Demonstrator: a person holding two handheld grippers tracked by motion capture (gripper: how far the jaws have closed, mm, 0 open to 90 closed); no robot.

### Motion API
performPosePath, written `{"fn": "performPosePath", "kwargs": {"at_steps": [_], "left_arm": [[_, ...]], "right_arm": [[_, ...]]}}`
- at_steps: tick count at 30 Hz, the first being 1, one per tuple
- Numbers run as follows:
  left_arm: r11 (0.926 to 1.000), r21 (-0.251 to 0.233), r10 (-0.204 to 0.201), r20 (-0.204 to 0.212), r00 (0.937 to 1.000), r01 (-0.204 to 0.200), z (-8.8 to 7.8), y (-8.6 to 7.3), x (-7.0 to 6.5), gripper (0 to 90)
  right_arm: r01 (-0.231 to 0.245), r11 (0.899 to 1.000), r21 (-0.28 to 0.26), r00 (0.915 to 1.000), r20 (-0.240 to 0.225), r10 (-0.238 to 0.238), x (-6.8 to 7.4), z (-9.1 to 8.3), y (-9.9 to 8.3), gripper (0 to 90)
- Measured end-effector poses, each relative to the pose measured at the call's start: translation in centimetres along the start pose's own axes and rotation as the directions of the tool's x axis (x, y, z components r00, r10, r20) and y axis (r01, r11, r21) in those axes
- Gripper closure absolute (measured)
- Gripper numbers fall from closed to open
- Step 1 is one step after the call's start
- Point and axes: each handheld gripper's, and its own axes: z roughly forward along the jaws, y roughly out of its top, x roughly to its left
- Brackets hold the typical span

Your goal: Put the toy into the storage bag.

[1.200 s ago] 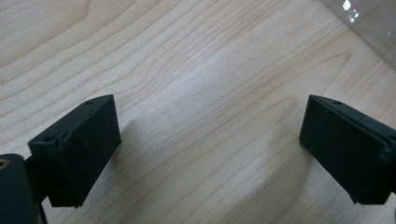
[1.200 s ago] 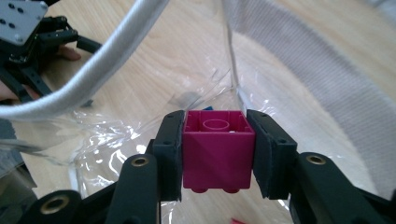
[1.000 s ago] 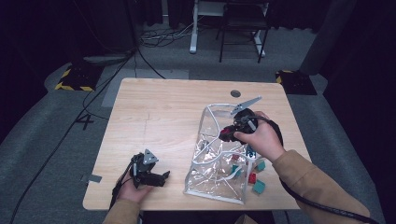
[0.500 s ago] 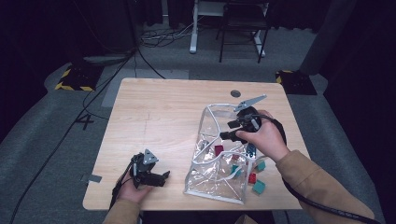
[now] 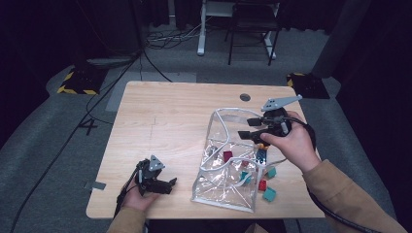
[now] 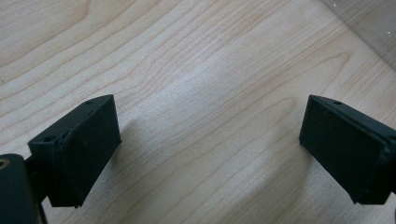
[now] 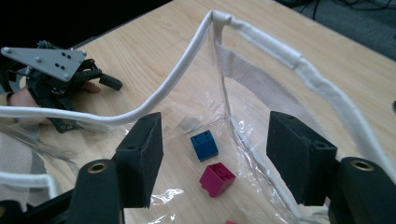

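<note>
Dim room, grey floor (image 5: 58,145), perhaps carpet

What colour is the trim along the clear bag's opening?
White trim on the clear bag; clearest in the right gripper view.

One clear bag (image 5: 228,167) with white trim on bench (image 5: 165,121).

Small blocks in high view, partly hidden by plastic and hand, so count is rough:
- magenta/red: three, at (image 5: 227,156), (image 5: 245,164), (image 5: 262,185)
- teal: three, at (image 5: 268,194), (image 5: 271,172), (image 5: 245,176)
- blue: one (image 5: 261,155)

Right gripper view: one blue block (image 7: 204,145) and one magenta block (image 7: 217,178) in full, red edge of another at bottom.

Grippers: two. Hands: two. Jaws: two per gripper.
</note>
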Motion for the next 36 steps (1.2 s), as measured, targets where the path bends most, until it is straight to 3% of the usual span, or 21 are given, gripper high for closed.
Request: {"fn": "performPosePath", "kwargs": {"at_steps": [13, 23, 36], "left_arm": [[1.0, 0.0, 0.001, 0.0, 1.0, -0.001, 0.0, 0.0, 0.0, 5.3], [1.0, 0.0, 0.0, 0.0, 1.0, 0.0, 0.0, 0.0, 0.0, 5.3], [1.0, 0.0, -0.001, -0.001, 1.0, 0.001, 0.0, 0.0, 0.0, 5.3]], "right_arm": [[0.001, 0.998, -0.059, 0.999, 0.045, 0.001, -0.3, -4.8, -0.8, 36.6], [-0.02, 0.994, -0.108, 0.9958, 0.087, 0.03, -1.3, -8.3, -2.8, 35.7], [-0.084, 0.984, -0.156, 0.979, 0.171, 0.111, -3.9, -12.0, -6.5, 35.9]]}}
